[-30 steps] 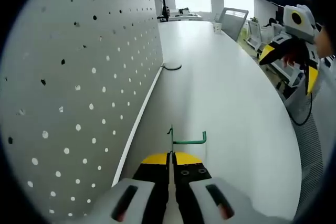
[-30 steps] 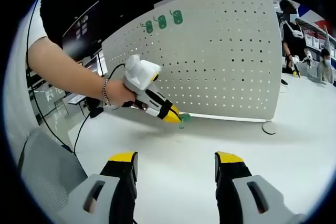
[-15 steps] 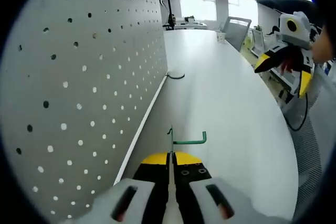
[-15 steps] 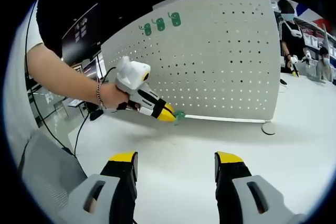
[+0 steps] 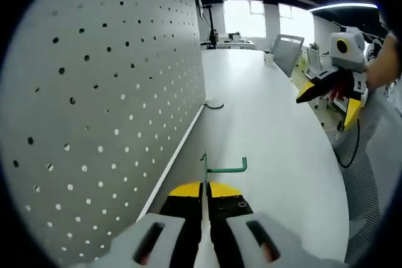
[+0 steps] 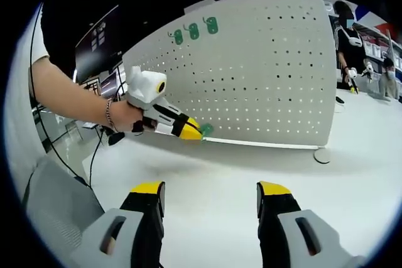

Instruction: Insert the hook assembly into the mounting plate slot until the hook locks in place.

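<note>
One green hook [image 5: 221,169] clenched in the left tool [image 5: 204,194], stem upright, arm pointing away from the pegboard [image 5: 107,105]; right tool [image 6: 210,196] released.

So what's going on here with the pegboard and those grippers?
A person is working at a white pegboard standing on a white table. The left tongs are shut on a green hook, held close to the board's lower part but not yet in a hole. Three green hooks already hang near the board's top edge. The right tongs are open and empty, held back over the table.
</note>
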### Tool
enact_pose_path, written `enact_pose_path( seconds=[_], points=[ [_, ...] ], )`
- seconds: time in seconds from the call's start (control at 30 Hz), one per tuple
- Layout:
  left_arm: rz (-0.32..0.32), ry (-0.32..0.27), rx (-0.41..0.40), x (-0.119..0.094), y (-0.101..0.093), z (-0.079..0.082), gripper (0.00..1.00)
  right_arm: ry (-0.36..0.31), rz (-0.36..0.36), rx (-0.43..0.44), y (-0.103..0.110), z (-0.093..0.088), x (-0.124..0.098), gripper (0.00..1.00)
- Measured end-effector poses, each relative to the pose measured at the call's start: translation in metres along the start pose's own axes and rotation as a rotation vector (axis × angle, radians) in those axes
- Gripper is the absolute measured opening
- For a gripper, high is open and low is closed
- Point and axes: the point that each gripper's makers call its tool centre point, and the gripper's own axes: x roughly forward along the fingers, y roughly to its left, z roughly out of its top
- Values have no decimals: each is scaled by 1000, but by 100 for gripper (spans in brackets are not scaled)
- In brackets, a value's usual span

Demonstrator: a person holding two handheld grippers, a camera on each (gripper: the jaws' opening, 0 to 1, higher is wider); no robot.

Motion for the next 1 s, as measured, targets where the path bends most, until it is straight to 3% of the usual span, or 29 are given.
enact_pose_path(
  seconds=[0.37, 0.63, 1.0],
  points=[
    [40, -132, -38, -24, -9, 24, 2, -12, 5, 0, 2, 4, -2, 56],
    [71, -194, -56, -42, -13, 36, 2, -14, 6, -3, 3, 5, -4, 56],
    [113, -317, -82, -78, -16, 61, 2, -17, 6, 0, 4, 4, -7, 56]
  ],
)
